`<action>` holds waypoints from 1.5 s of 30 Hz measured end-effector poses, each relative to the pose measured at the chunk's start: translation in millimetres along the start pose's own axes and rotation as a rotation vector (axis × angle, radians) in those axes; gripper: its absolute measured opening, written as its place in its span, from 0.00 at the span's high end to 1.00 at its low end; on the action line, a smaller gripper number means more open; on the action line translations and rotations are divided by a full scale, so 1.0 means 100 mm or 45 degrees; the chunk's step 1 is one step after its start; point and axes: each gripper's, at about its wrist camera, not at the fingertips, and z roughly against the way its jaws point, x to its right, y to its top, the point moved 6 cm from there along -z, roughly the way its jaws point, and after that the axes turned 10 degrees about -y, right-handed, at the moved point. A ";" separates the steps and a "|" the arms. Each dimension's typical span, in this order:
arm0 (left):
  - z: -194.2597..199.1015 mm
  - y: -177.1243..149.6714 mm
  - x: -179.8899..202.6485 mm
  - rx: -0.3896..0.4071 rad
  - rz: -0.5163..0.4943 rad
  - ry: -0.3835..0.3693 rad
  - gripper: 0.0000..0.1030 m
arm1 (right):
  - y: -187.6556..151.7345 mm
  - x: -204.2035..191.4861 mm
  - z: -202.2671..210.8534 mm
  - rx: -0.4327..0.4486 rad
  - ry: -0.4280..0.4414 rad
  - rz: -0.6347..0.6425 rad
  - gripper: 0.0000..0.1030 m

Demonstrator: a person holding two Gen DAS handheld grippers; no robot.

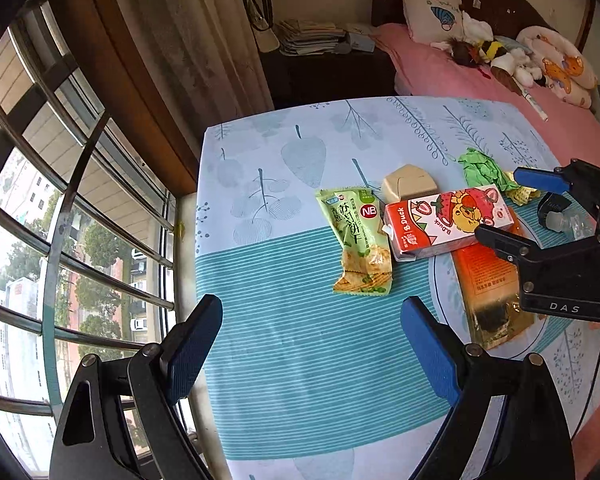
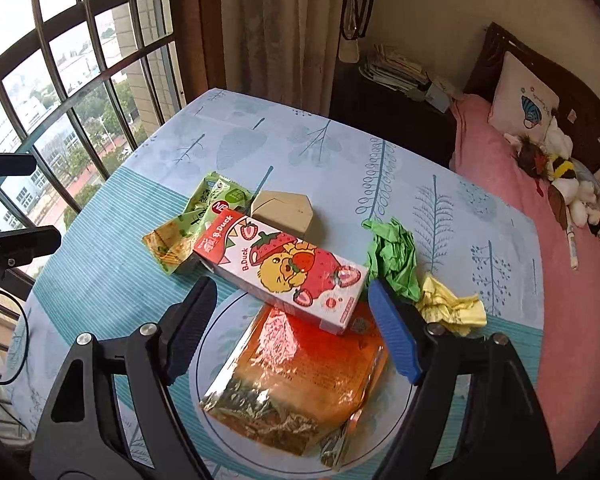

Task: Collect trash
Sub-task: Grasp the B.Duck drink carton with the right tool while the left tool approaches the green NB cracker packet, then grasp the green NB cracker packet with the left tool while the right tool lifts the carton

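Observation:
Trash lies on the leaf-patterned tablecloth (image 1: 284, 264). A strawberry B.Duck carton (image 2: 284, 268) rests across an orange foil bag (image 2: 300, 380). To its left lies a green cracker wrapper (image 2: 192, 224), behind it a beige box (image 2: 284, 212), and to its right crumpled green paper (image 2: 394, 256) and yellow paper (image 2: 448, 304). My right gripper (image 2: 292, 320) hangs open above the foil bag and the carton's near end, holding nothing. My left gripper (image 1: 310, 348) is open over bare striped cloth, left of the wrapper (image 1: 356, 236) and carton (image 1: 448, 224). The right gripper (image 1: 516, 208) shows at the left wrist view's right edge.
A barred window (image 1: 60, 220) and curtain (image 1: 204, 40) border the table's left side. A bed with a pink sheet (image 2: 500, 184), pillow and soft toys runs along the right. A dark nightstand (image 2: 380, 100) with stacked papers stands behind the table.

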 end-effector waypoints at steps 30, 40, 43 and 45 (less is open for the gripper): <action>-1.06 0.29 0.08 -0.160 0.010 -0.187 0.10 | 0.13 -0.37 -0.84 -0.172 0.193 0.289 0.47; -1.52 0.33 0.20 -0.235 0.055 -0.119 0.26 | 0.05 -0.13 -0.54 -0.109 0.100 -0.095 0.48; -1.57 0.34 0.26 -0.223 0.023 -0.084 0.28 | 0.00 -0.06 -0.47 -0.097 0.082 -0.183 0.49; -1.57 0.34 0.30 -0.211 0.016 -0.092 0.35 | -0.03 -0.02 -0.41 -0.088 0.079 -0.234 0.49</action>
